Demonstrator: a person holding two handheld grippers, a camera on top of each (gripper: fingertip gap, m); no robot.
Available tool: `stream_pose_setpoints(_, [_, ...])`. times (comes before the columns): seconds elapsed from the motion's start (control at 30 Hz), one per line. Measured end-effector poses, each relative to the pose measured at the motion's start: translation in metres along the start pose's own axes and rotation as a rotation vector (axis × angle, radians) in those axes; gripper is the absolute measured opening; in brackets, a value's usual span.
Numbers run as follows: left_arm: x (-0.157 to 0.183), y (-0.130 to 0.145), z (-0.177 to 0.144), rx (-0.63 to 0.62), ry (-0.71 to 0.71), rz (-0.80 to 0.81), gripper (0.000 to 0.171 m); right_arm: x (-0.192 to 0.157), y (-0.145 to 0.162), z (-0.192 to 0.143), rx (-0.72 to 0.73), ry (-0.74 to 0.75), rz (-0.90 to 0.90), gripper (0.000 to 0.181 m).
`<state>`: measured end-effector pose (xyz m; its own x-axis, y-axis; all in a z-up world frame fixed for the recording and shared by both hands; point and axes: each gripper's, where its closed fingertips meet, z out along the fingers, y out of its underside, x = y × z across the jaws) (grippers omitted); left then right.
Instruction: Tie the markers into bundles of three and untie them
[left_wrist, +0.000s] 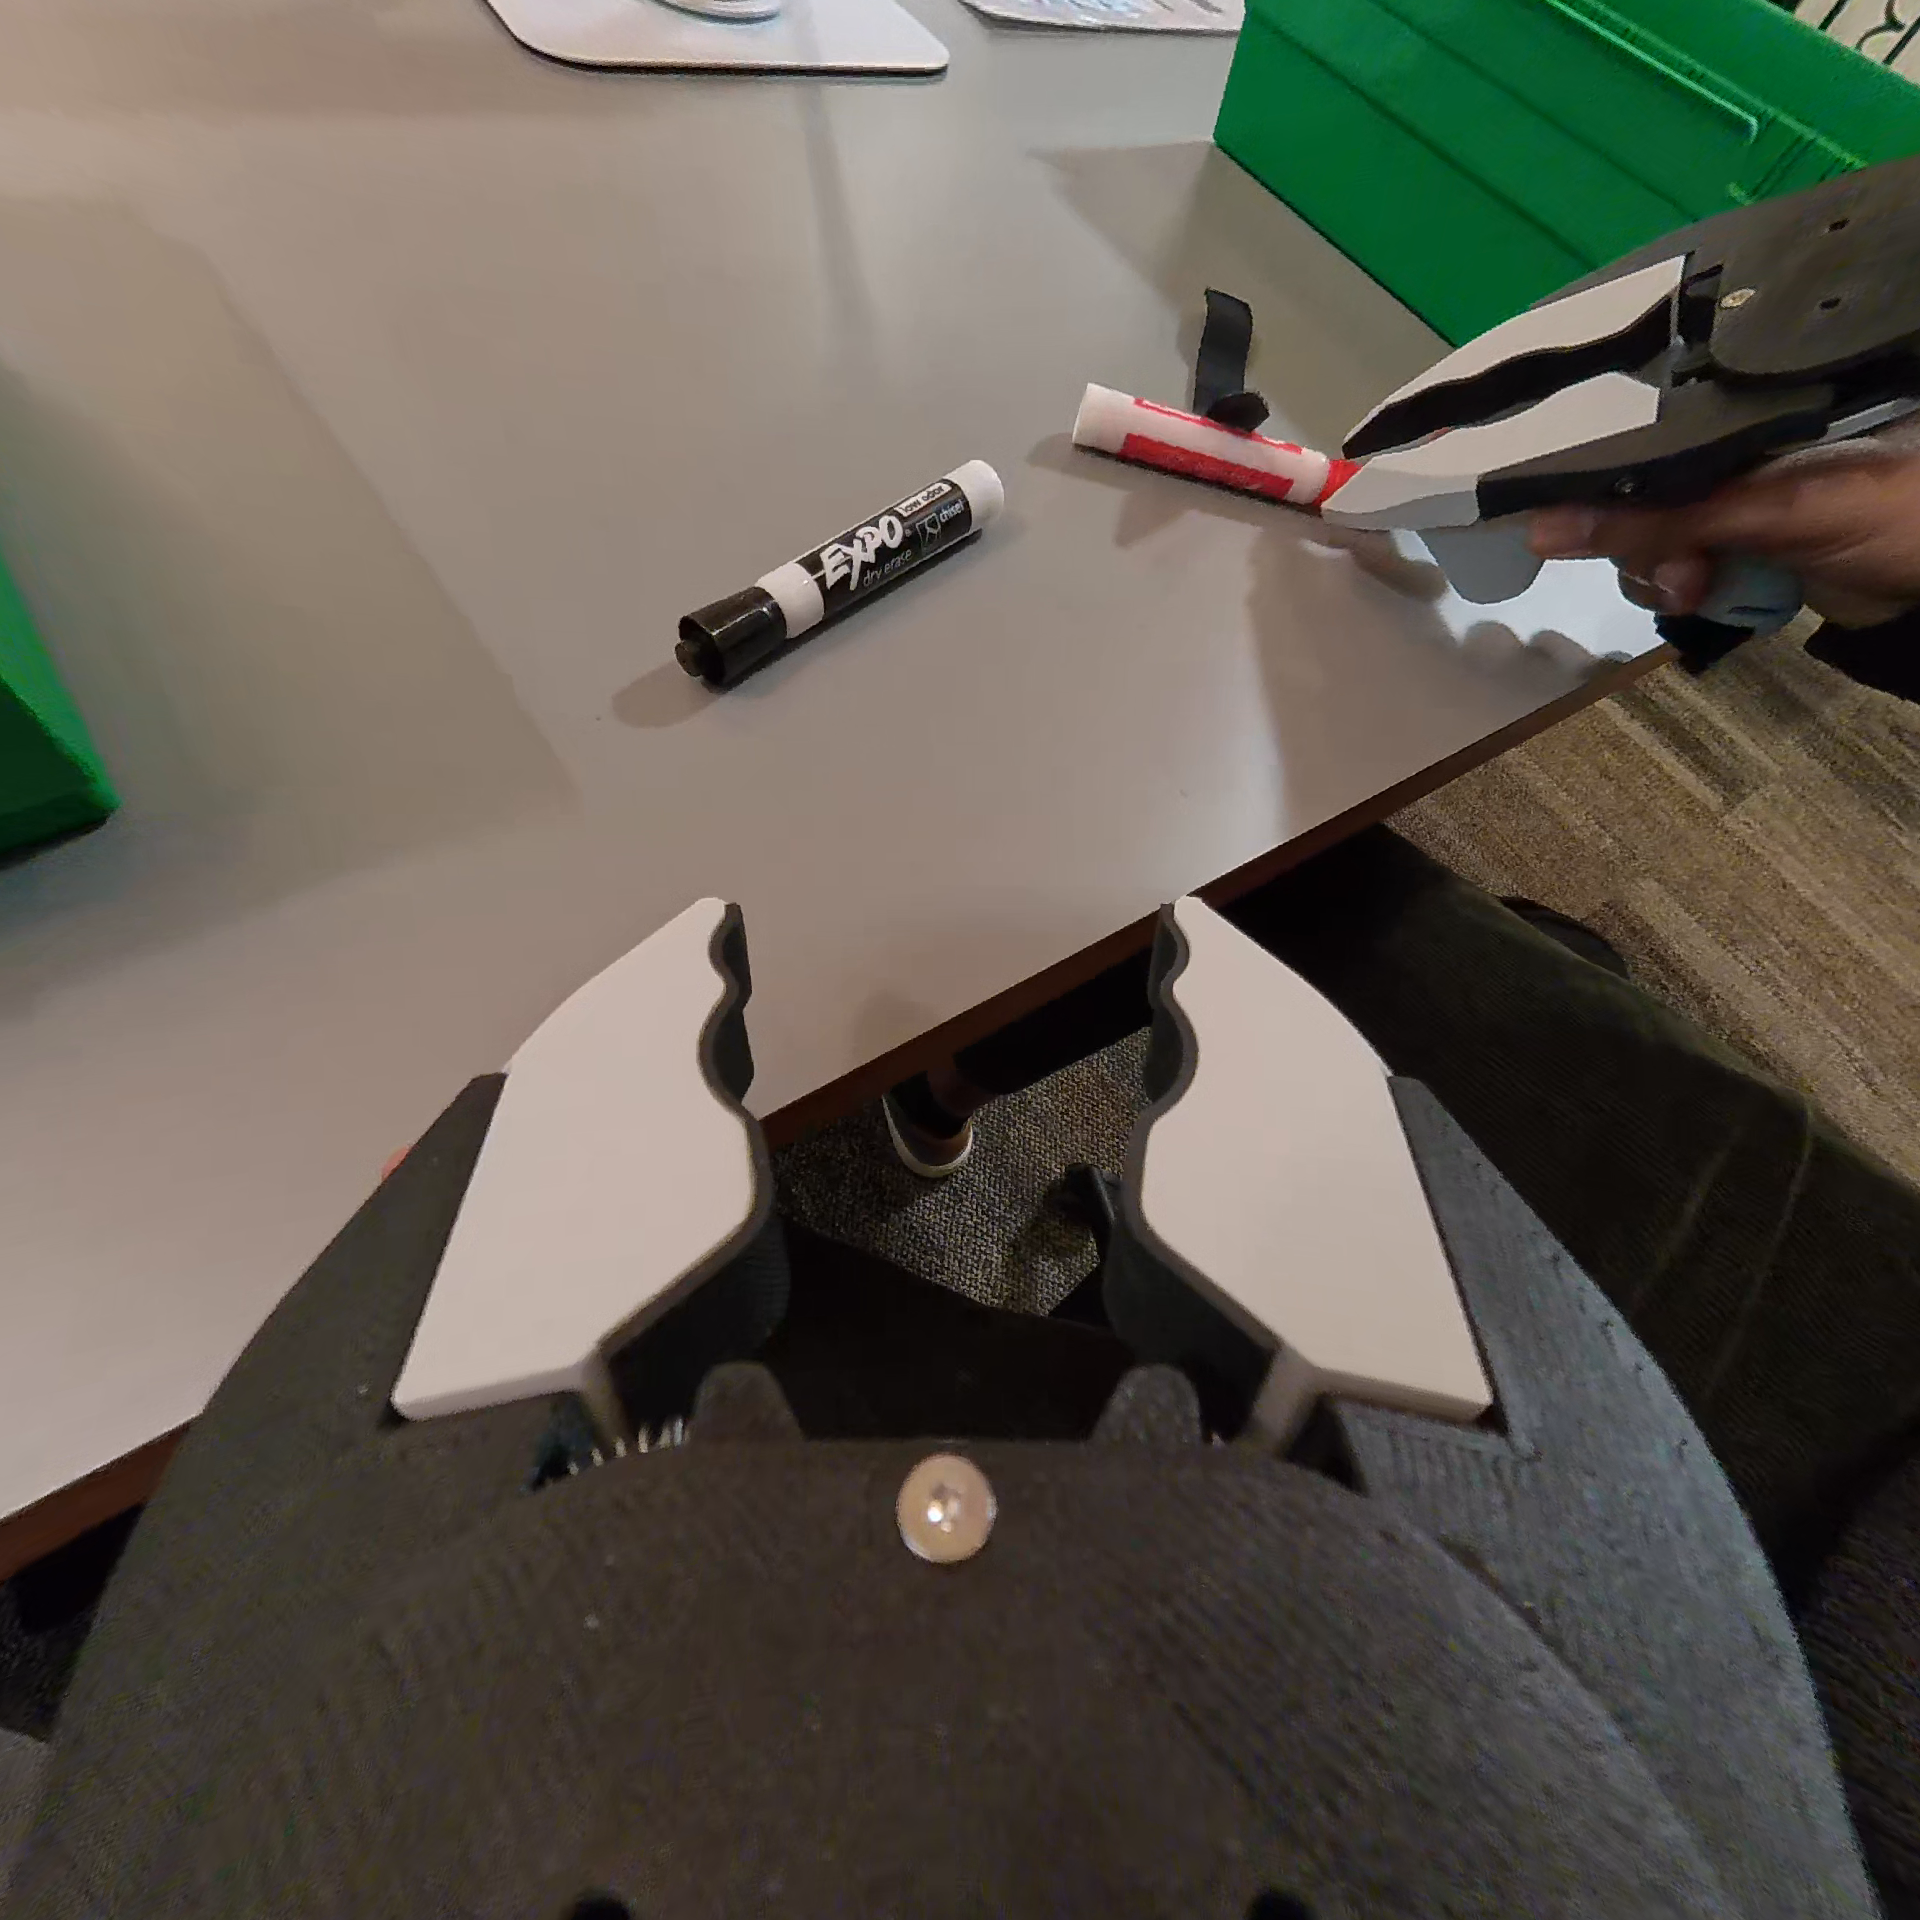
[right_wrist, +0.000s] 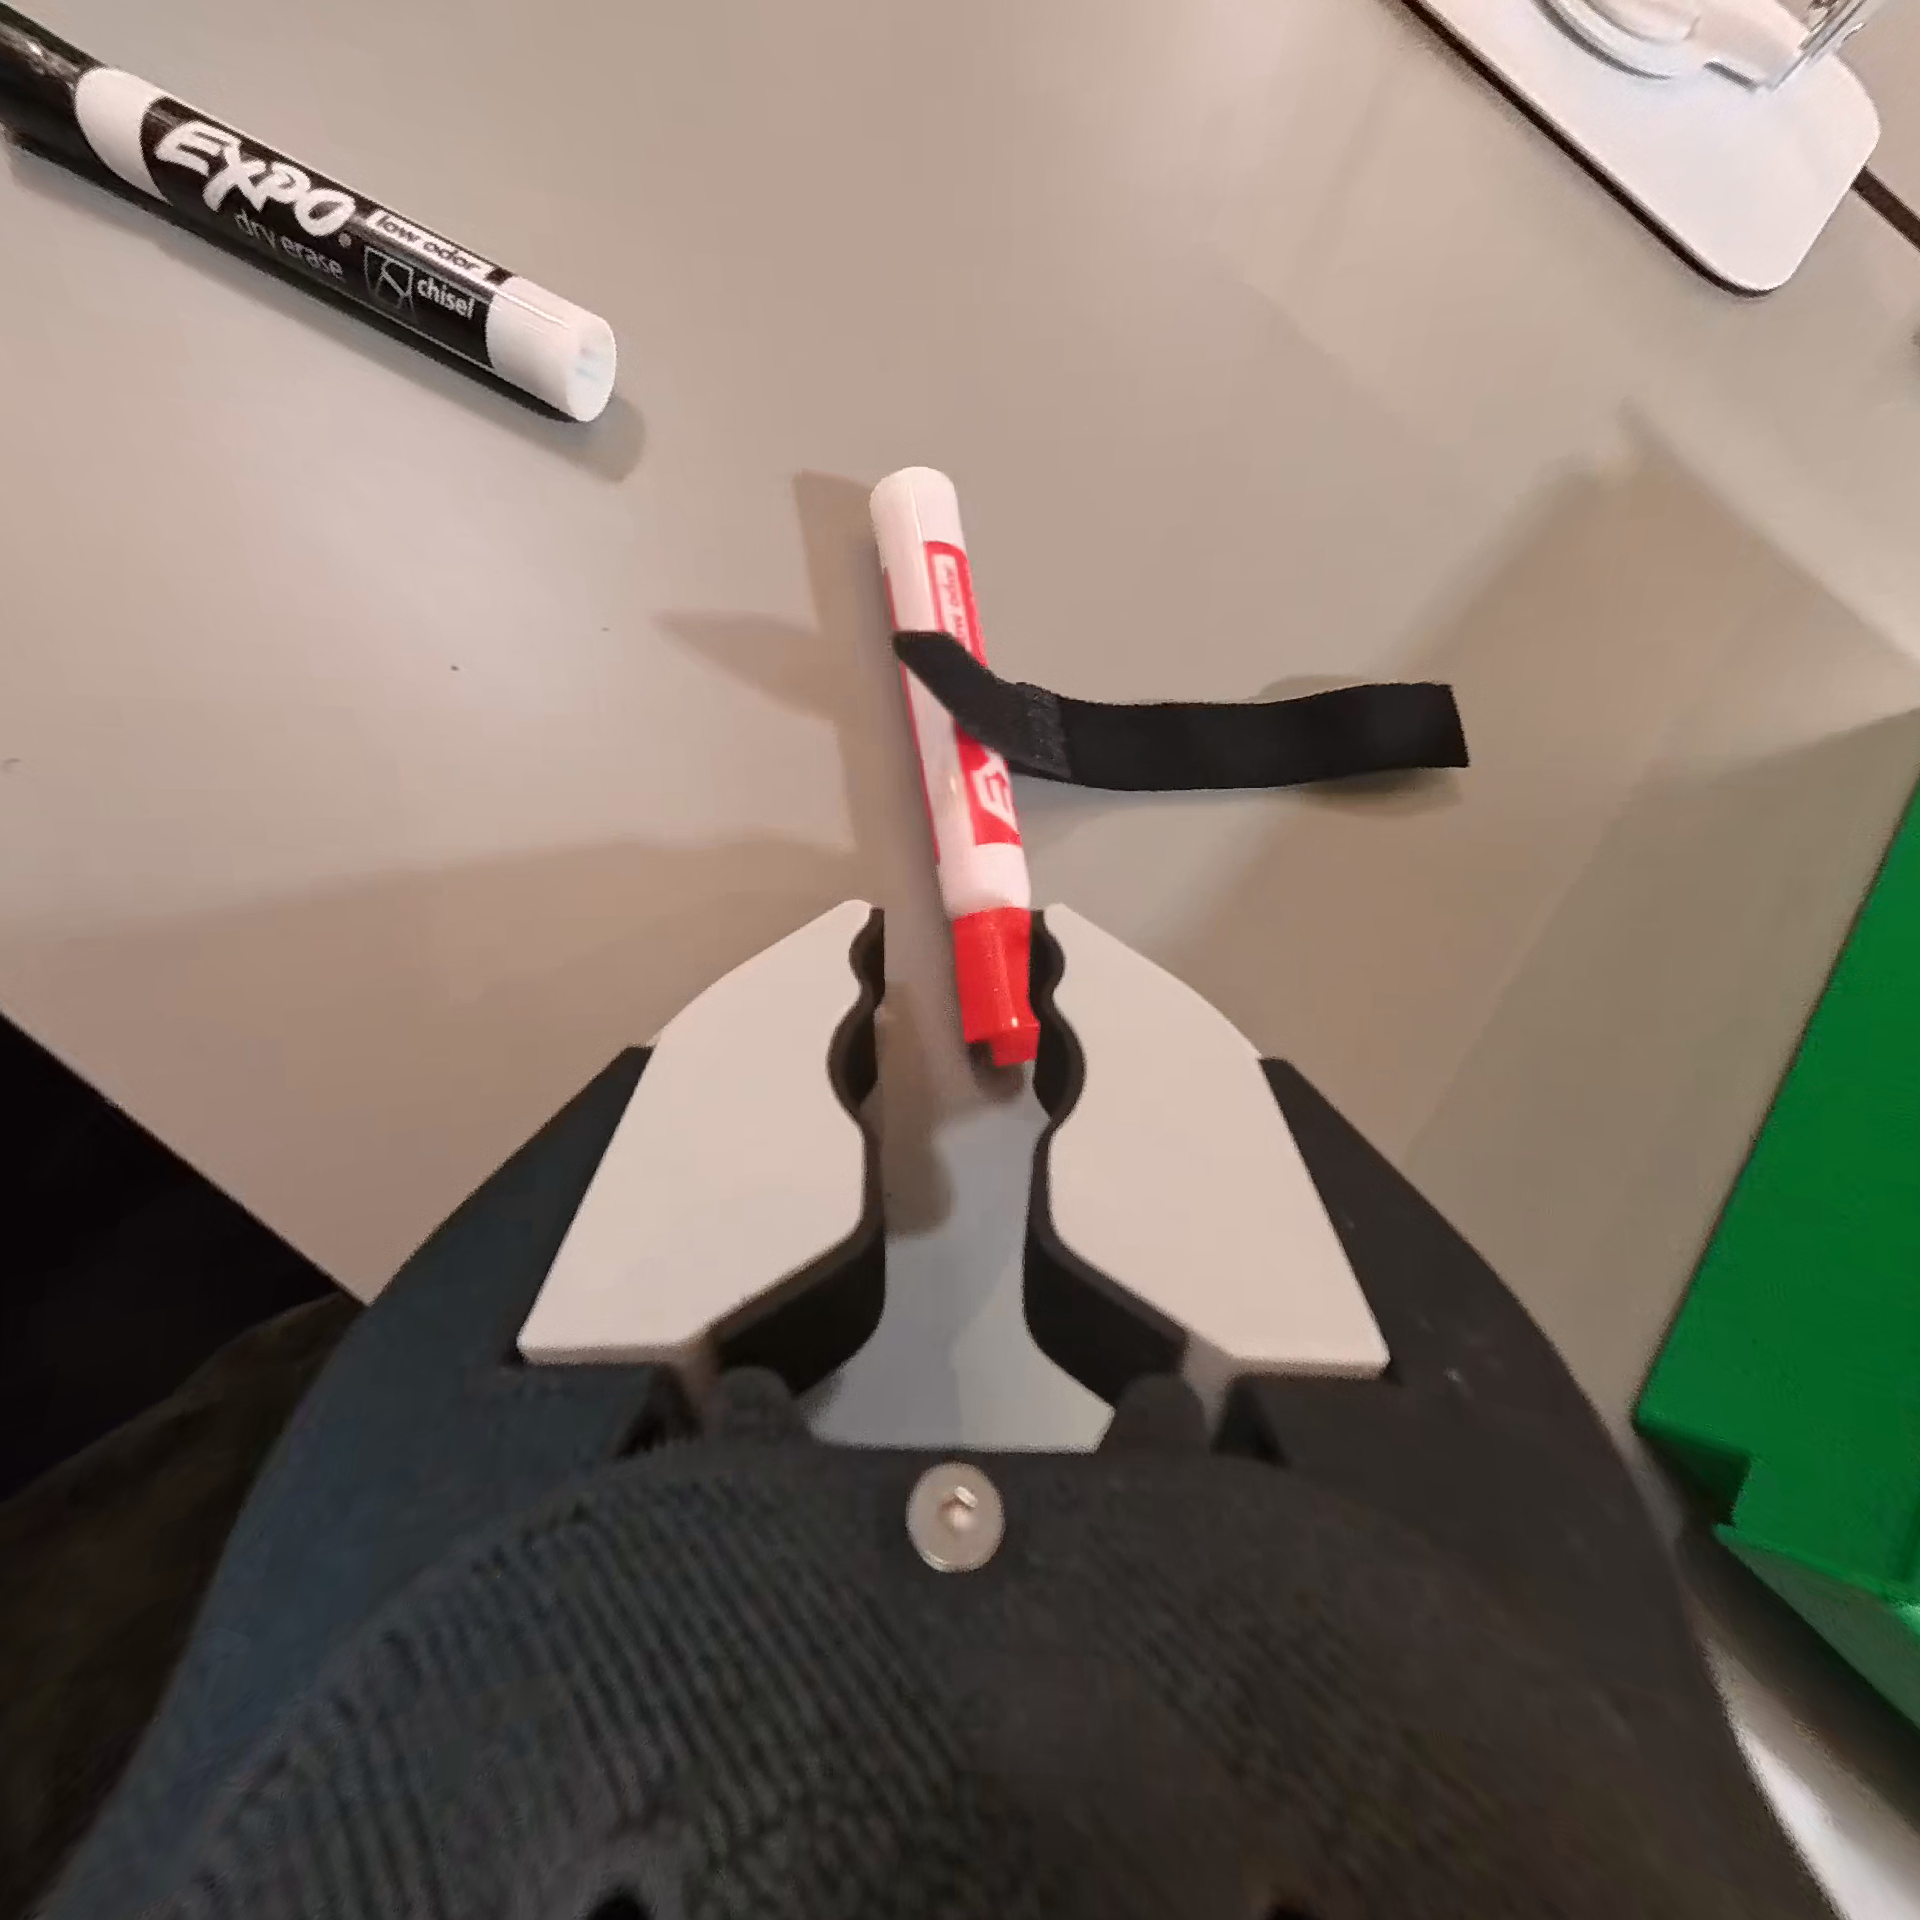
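Note:
A red-capped white marker (right_wrist: 951, 727) lies on the grey table (right_wrist: 1247, 364); it also shows in the left wrist view (left_wrist: 1195, 447). A black strap (right_wrist: 1247, 732) is draped across its barrel. My right gripper (right_wrist: 961, 920) is partly closed, with its jaws on either side of the marker's red cap (right_wrist: 995, 987). The right pad touches the cap and a gap shows on the left. A black-capped marker (left_wrist: 842, 571) lies loose to the left. My left gripper (left_wrist: 951, 920) is open and empty over the table's near edge, well short of both markers.
A green bin (left_wrist: 1507, 135) stands at the back right, close beside the right gripper (left_wrist: 1351, 483); it shows in the right wrist view too (right_wrist: 1818, 1299). Another green bin (left_wrist: 42, 748) is at the left. A white mat (left_wrist: 727, 36) lies at the far side. Carpet floor (left_wrist: 1662, 810) lies beyond the table edge. The left gripper's tips are roughly 25 cm from the right gripper's. From my right tips it is roughly 4 cm to the red-capped white marker (right_wrist: 951, 727); from my left, 25 cm. It is also in sight in the left wrist view (left_wrist: 1241, 438). From my right tips it is roughly 8 cm to the black strap (right_wrist: 1247, 732); from my left, 30 cm. Look for it in the left wrist view (left_wrist: 1219, 369) too.

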<state>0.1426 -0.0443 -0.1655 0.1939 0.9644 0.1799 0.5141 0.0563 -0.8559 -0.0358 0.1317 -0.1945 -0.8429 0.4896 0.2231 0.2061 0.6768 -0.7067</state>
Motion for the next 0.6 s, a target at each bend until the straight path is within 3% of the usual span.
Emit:
stream_pose_setpoints(0.3, [-0.006, 0.004, -0.007, 0.001, -0.017, -0.02, 0.076, -0.002, -0.009, 0.003, 0.017, 0.009, -0.025, 0.03])
stream_pose_setpoints(0.6, [-0.009, 0.005, -0.013, 0.01, -0.027, -0.035, 0.075, -0.022, -0.058, -0.016, 0.291, -0.095, 0.023, 0.035])
